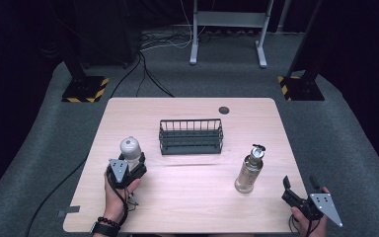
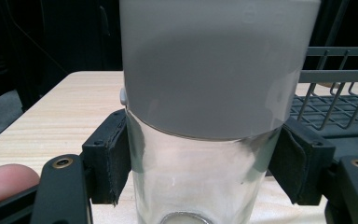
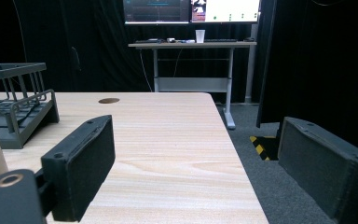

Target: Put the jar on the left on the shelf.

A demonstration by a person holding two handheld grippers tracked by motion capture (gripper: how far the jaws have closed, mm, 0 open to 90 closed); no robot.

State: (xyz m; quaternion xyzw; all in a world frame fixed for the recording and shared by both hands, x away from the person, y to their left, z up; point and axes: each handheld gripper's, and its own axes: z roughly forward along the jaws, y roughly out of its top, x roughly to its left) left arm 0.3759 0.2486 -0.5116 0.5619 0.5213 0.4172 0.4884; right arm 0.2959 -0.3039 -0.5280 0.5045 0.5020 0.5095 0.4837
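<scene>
Left gripper (image 1: 131, 168) fingers (image 2: 109, 158) clamped the glass bottle (image 1: 131, 150) below its grey cap, upright for lifting. Right gripper (image 1: 301, 190) fingers (image 3: 81, 163) stood released at the counter (image 1: 192, 207) near-right corner, beside the amber bottle (image 1: 249, 173).

The left gripper (image 1: 131, 165) is showing a black body with a grey three-cornered plate on top, dotted with small dark holes; a black cable is trailing from it along the forearm; the wrist is wearing a dark beaded bracelet (image 1: 107, 222) and a black watch band. The right gripper (image 1: 299, 187) is carrying the same black build and grey plate; its jaws are wearing matte black pads (image 3: 86, 163), and brass-coloured rivets are gleaming near their bases.
</scene>
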